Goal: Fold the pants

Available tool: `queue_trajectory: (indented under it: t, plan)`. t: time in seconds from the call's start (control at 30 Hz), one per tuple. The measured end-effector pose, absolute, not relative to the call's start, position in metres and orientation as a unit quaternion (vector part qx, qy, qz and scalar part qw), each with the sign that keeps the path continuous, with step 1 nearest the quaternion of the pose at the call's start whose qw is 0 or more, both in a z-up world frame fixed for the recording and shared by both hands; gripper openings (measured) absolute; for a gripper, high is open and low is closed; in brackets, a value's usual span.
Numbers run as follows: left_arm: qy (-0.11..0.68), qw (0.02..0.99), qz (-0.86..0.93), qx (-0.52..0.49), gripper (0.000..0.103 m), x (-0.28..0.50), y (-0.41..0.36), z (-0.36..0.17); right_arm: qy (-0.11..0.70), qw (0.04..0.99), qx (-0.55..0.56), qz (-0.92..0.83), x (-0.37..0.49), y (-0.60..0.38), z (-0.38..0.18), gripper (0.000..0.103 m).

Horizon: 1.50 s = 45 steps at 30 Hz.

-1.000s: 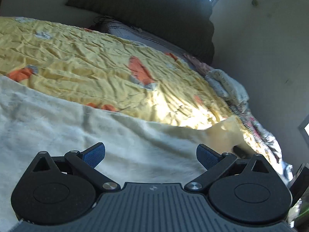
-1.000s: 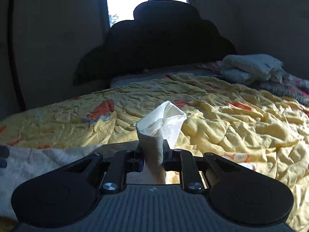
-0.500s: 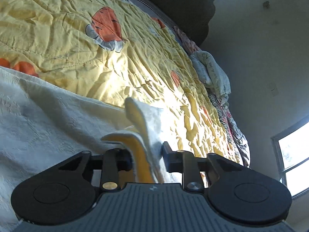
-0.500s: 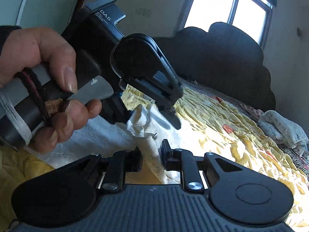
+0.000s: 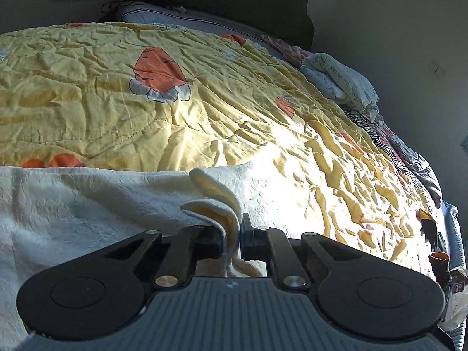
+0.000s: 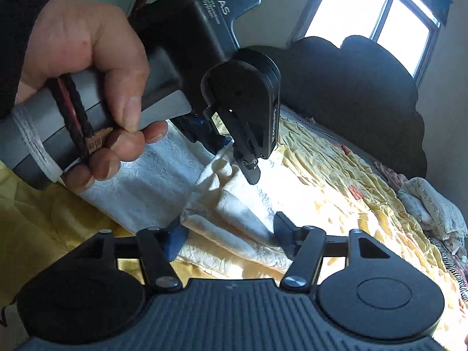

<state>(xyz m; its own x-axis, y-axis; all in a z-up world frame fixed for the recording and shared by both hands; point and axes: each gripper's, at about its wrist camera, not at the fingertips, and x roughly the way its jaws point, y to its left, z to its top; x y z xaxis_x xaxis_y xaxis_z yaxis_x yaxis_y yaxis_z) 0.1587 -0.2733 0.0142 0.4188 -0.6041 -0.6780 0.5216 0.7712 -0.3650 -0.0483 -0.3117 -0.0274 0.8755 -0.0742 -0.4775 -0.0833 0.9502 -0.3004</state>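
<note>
A bedroom in a home. Wide bed under a crumpled yellow quilt [image 5: 204,111] with orange cartoon prints, dark scalloped headboard [image 6: 351,87] at the far end, sunlit window [image 6: 380,20] behind it, folded laundry pile [image 5: 336,79] along the right edge, plain walls all around.

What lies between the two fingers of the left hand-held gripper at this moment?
A bunched edge of the cream pants is pinched there; the left hand-held gripper is shut on it, seen in the left wrist view.
</note>
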Motion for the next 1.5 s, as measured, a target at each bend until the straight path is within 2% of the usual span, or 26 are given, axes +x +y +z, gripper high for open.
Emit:
queue_trajectory:
  t: [0.03,0.17,0.33,0.5,0.63,0.9,0.93,1.0,1.03,1.1,1.13,1.17,1.33,1.43,1.47,1.5]
  plan:
    - [0.422,0.842,-0.333,-0.048,0.011,0.158,-0.272,0.014,0.251,0.956,-0.151,0.005,-0.044,-0.314,-0.025,0.031]
    - [0.421,0.843,-0.331,-0.046,0.012,0.158,-0.265,0.018,0.248,0.959,-0.137,0.012,-0.044,-0.318,-0.015,0.026]
    - [0.406,0.847,-0.340,-0.039,0.012,0.159,-0.238,0.034,0.239,0.963,-0.120,0.041,-0.045,-0.311,0.001,0.025]
    - [0.378,0.868,-0.323,0.005,0.012,0.158,-0.179,0.052,0.231,0.961,-0.099,0.117,-0.032,-0.268,0.009,0.025]
    - [0.388,0.881,-0.267,0.033,0.012,0.166,-0.128,0.041,0.261,0.944,-0.103,0.172,-0.008,-0.221,-0.008,0.025]
    - [0.399,0.889,-0.226,0.017,0.013,0.170,-0.074,0.026,0.276,0.934,-0.078,0.214,0.003,-0.181,-0.014,0.025]
    - [0.406,0.887,-0.221,0.017,0.033,0.172,-0.073,0.022,0.287,0.931,-0.081,0.212,0.009,-0.180,-0.017,0.026]
    - [0.409,0.887,-0.215,0.011,0.043,0.172,-0.068,0.017,0.281,0.934,-0.076,0.207,0.005,-0.183,-0.018,0.028]
    - [0.405,0.889,-0.214,0.008,0.045,0.170,-0.065,0.018,0.279,0.935,-0.066,0.210,0.000,-0.187,-0.016,0.031]
    - [0.398,0.893,-0.209,0.002,0.047,0.165,-0.056,0.020,0.276,0.932,-0.023,0.234,-0.012,-0.204,-0.007,0.047]
    - [0.396,0.894,-0.210,-0.007,0.047,0.164,-0.049,0.020,0.269,0.931,0.010,0.248,-0.018,-0.215,-0.003,0.061]
    - [0.400,0.892,-0.211,-0.017,0.047,0.165,-0.044,0.020,0.259,0.930,0.045,0.257,-0.024,-0.231,0.001,0.070]
    - [0.435,0.863,-0.222,-0.131,0.049,0.174,-0.027,0.015,0.245,0.923,0.214,0.207,-0.041,-0.316,0.007,0.071]
    - [0.439,0.859,-0.213,-0.151,0.048,0.181,-0.028,0.014,0.243,0.919,0.271,0.151,-0.048,-0.352,0.000,0.071]
    - [0.439,0.860,-0.210,-0.151,0.047,0.182,-0.030,0.015,0.241,0.918,0.283,0.138,-0.051,-0.360,-0.001,0.073]
    - [0.437,0.862,-0.209,-0.149,0.036,0.182,-0.032,0.016,0.239,0.918,0.289,0.131,-0.054,-0.364,-0.002,0.073]
